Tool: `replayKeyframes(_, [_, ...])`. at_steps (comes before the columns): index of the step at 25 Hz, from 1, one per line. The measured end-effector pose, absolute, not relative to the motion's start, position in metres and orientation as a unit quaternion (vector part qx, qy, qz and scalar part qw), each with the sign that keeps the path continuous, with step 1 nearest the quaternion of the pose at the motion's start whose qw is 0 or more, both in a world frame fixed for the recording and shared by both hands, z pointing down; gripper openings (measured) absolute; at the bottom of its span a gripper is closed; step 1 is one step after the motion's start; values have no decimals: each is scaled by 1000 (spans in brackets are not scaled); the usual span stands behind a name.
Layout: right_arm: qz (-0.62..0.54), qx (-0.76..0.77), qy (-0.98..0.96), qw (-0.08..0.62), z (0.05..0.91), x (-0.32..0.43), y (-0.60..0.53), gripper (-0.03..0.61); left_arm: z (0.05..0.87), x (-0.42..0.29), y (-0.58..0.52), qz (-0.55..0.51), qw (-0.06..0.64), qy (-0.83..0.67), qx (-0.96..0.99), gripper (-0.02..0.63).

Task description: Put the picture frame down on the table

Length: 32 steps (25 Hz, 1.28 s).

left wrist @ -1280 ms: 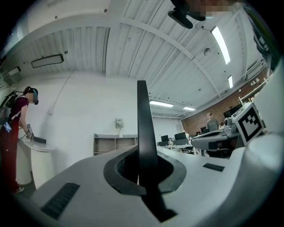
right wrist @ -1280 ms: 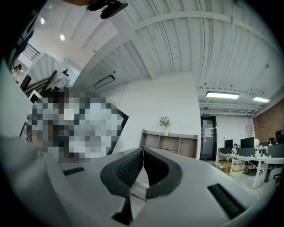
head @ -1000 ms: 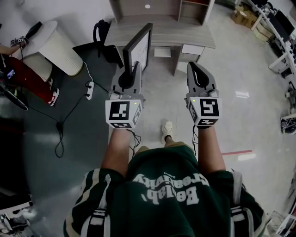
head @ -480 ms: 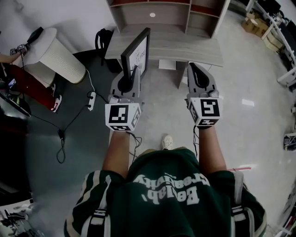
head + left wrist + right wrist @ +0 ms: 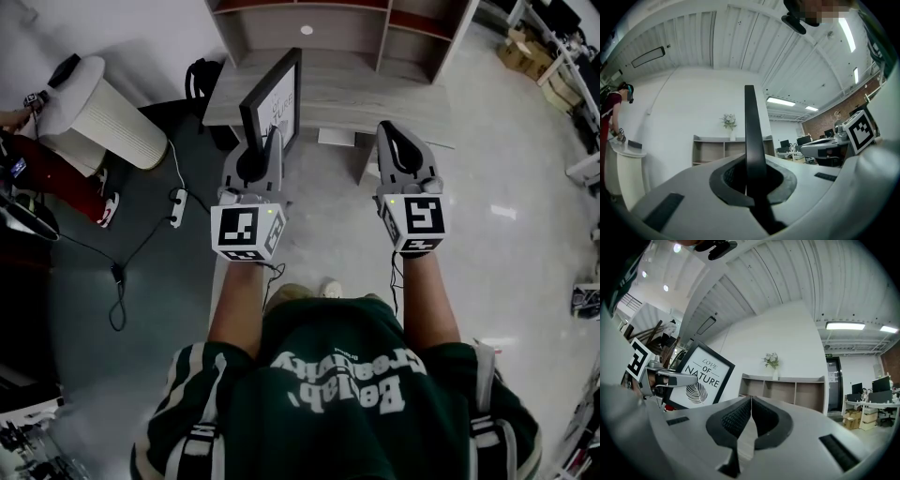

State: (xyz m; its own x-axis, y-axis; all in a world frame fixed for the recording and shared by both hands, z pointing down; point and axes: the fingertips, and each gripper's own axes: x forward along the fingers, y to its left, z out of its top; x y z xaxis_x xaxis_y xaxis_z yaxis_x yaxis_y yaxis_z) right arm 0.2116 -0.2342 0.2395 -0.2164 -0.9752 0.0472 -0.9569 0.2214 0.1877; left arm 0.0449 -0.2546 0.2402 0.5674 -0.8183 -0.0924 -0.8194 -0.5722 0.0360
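Probably stiff, light and fragile, the frame stands upright above the table, left gripper pinching its bottom edge, a fair hold; right gripper pressed together on nothing

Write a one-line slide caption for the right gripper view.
Right gripper, jaws shut and empty, faces a shelf unit while the left gripper holds the picture frame beside it.
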Motion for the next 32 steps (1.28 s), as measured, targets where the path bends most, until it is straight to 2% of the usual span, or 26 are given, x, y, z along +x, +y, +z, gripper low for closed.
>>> replayKeyframes(13, [-46, 627, -774, 78, 240, 198, -223, 34, 235, 32, -244, 51, 0, 452, -891, 28])
replayKeyframes(21, [-6, 663, -739, 118, 237, 190, -192, 34, 236, 31, -223, 41, -39, 391, -918, 28])
replayKeyframes(32, [-9, 679, -723, 125, 226, 190, -199, 34, 228, 30, -234, 45, -36, 367, -928, 28])
